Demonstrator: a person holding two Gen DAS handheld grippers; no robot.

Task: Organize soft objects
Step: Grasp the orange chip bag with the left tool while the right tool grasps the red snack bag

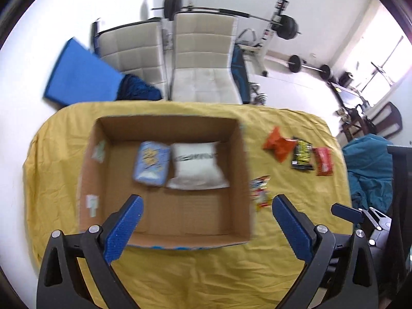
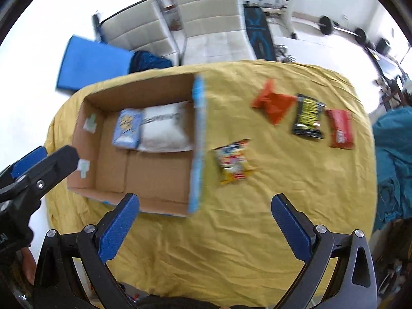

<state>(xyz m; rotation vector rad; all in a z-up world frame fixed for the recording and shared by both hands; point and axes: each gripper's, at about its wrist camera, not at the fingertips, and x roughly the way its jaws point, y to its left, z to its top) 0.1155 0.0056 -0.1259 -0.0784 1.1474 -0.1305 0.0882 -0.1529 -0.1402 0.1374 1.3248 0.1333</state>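
Just right of the open brown cardboard box (image 2: 144, 154), a glossy yellow-and-red snack packet (image 2: 233, 162) lies lengthwise ahead | right gripper (image 2: 206, 221) nearer, jaws apart, empty | left gripper (image 1: 207, 221) jaws apart over box.

You get bright daylight from the window (image 1: 386, 59) at upper right, which blows out to white glare. Walls and floor wash out too. Motion blur smears the box (image 1: 164, 180) and packets in both views. Fisheye bends the edges into dark corners.
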